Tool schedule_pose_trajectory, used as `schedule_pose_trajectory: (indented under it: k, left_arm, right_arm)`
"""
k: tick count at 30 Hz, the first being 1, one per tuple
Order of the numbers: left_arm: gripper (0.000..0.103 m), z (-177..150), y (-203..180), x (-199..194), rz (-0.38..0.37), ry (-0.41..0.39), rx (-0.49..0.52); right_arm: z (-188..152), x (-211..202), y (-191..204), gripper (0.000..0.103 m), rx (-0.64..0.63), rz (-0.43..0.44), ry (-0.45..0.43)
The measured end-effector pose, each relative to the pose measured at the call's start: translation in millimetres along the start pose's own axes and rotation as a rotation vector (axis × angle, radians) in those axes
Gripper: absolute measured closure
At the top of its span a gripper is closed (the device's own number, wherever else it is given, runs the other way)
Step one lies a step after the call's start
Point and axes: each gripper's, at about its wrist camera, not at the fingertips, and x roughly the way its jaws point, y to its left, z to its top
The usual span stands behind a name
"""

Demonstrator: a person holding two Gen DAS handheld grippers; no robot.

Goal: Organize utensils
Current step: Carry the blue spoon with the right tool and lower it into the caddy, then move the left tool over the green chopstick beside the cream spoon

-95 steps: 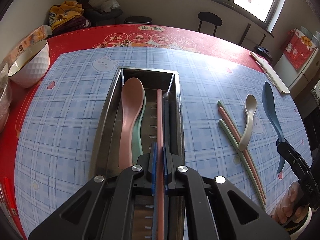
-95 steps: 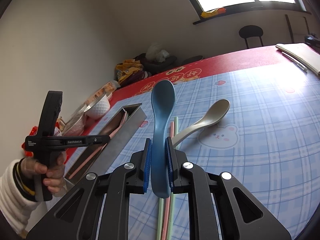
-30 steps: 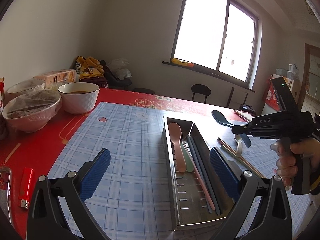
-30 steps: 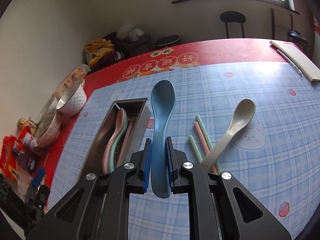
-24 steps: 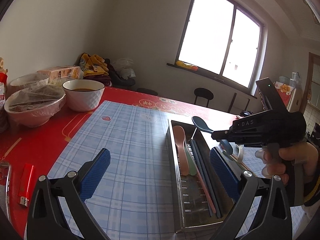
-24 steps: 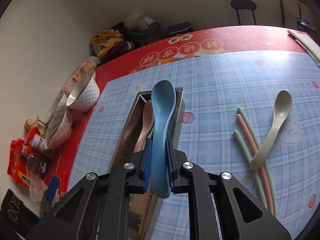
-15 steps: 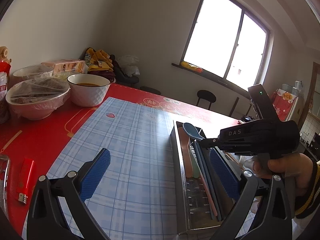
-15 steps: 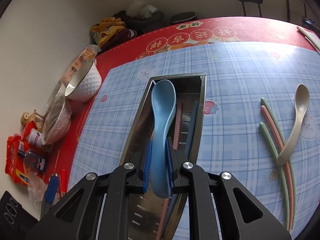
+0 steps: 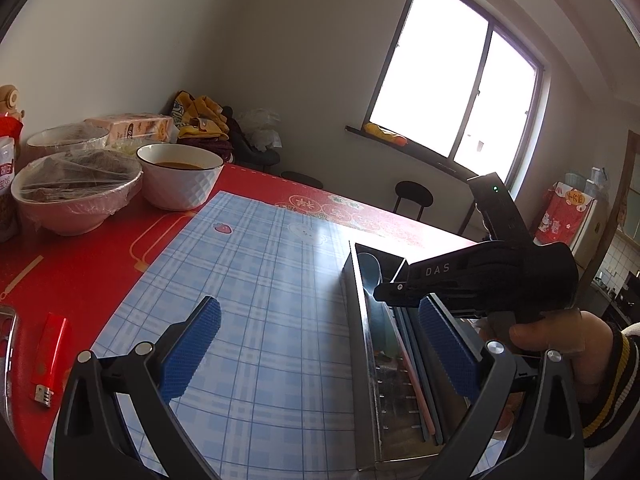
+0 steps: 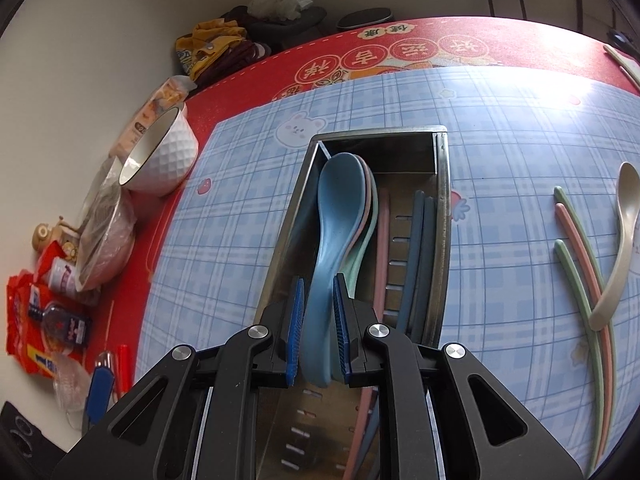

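A: What does the left wrist view show?

B: The left gripper (image 9: 316, 344) is spread wide with nothing between its blue pads, hanging over the blue plaid mat (image 9: 256, 280). At about 3 o'clock stands the steel utensil tray (image 9: 362, 344), with the right gripper (image 9: 390, 289) reaching over it from the right. The blue spoon (image 9: 370, 266) has its bowl at the tray's far end. At 10 o'clock a white bowl (image 9: 180, 178) sits on the red tablecloth (image 9: 80, 264), and at 8 o'clock lies a red lighter (image 9: 49, 362).

A: And the right wrist view?

B: The right gripper (image 10: 318, 328) pinches the blue spoon's (image 10: 340, 208) handle narrowly, its bowl resting on the pink and green spoons (image 10: 370, 220) in the tray's (image 10: 440, 232) left side. Just right of them lie a pink chopstick (image 10: 383, 240) and two dark blue chopsticks (image 10: 420, 248). At 3 o'clock, on the mat (image 10: 240, 220), a beige spoon (image 10: 618, 240) lies across loose green and pink chopsticks (image 10: 580, 256).
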Motion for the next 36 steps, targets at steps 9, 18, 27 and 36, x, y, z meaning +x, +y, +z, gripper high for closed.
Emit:
schedule_pose_trajectory:
  k: [9, 18, 27, 36]
  left_arm:
    - [0.006, -1, -1, 2, 0.003, 0.007, 0.005]
    - [0.006, -2, -5, 6, 0.014, 0.012, 0.030]
    - [0.006, -3, -10, 7, 0.073, 0.007, 0.055]
    - [0.006, -5, -25, 2, 0.188, -0.004, 0.112]
  right_arm:
    - [-4, -38, -6, 0.067, -0.146, -0.009, -0.135]
    - [-25, -77, -69, 0.067, -0.273, -0.104, -0.234]
    - [-54, -109, -147, 0.067, -0.257, -0.146, -0.302]
    - [-64, -140, -206, 0.067, -0.179, -0.078, -0.352]
